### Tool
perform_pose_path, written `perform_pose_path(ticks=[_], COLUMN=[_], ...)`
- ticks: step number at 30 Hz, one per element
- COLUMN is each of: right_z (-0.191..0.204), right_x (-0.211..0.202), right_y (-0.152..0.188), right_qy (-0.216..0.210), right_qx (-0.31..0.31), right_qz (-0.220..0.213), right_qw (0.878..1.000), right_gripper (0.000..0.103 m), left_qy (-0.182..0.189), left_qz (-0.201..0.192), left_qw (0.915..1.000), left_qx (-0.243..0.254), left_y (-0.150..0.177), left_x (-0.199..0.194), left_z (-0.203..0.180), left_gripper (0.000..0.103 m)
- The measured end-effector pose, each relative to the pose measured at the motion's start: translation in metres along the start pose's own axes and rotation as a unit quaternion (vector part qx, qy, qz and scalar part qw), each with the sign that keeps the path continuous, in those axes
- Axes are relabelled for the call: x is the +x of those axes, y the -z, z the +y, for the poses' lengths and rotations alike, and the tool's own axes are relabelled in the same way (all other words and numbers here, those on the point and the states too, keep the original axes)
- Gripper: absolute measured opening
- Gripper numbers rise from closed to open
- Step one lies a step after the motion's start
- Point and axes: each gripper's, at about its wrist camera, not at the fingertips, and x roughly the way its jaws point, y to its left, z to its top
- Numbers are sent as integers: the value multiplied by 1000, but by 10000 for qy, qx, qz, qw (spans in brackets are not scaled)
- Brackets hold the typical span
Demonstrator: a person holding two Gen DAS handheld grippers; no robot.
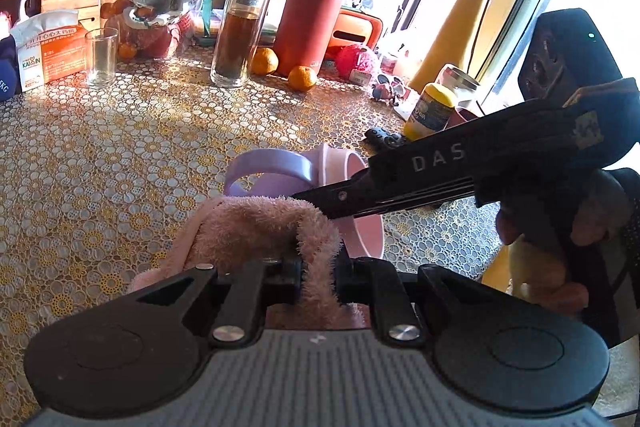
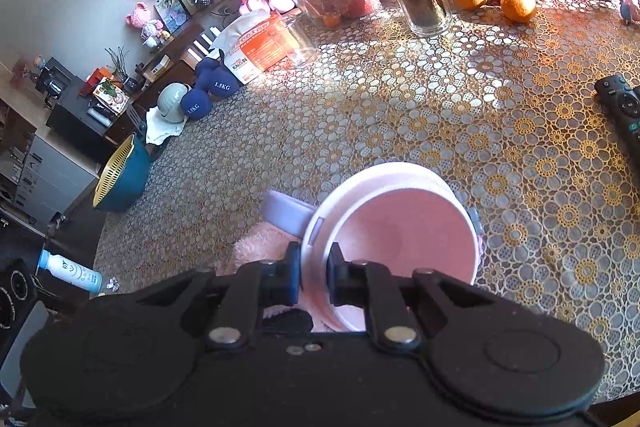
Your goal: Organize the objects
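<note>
Left gripper (image 1: 318, 269) clamped closed, right gripper (image 2: 313, 277) pinched closed, angled downward, side by side

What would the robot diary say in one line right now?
left gripper: shut on pink towel | right gripper: shut on pink cup rim | cup tilted | towel beside cup

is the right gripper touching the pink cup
Touching. The right wrist view shows the right gripper shut on the pink cup's rim, one finger inside the wall, one outside.
</note>
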Motion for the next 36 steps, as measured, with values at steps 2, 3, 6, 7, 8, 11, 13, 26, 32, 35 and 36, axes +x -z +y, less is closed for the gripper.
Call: perform_pose_path(ticks=[2, 3, 6, 7, 8, 11, 13, 26, 32, 35, 36], right_z=[-1, -2, -4, -4, -3, -2, 0, 5, 10, 12, 12], right_x=[-1, -1, -1, -2, -3, -4, -6, -14, -16, -17, -17], right_y=[0, 0, -1, -1, -2, -5, -5, -4, -10, -10, -10], right_qy=[-10, -8, -31, -22, 3, 6, -25, -67, 47, 302, 398], right_qx=[-12, -22, -26, -70, -118, -179, -253, -339, -619, -870, -940], right_qz=[18, 26, 29, 7, -9, 6, 43, 8, -68, -102, -107], right_qw=[10000, 10000, 10000, 10000, 9999, 9998, 9997, 9994, 9980, 9957, 9947], right_gripper=[12, 12, 12, 12, 12, 12, 12, 12, 12, 12, 13], left_qy=[73, 65, -83, -15, 26, 141, 200, -1, -382, -594, -661], left_qz=[25, 33, 87, 60, 19, -51, -45, 89, 114, 131, 128], left_qw=[9999, 9999, 9999, 10000, 10000, 9998, 9996, 9999, 9988, 9969, 9962], left_qx=[-86, -89, -50, -42, 4, 107, 199, 87, -300, -496, -547], left_y=[1, 1, 2, 2, 2, 0, -2, 0, 5, 8, 8], left_x=[3, 4, 3, -1, -5, -14, -15, 1, -4, -8, -9], left_z=[6, 7, 8, 8, 6, 0, -6, 7, 42, 61, 66], left_gripper=[14, 14, 14, 14, 14, 14, 14, 14, 14, 14, 14])
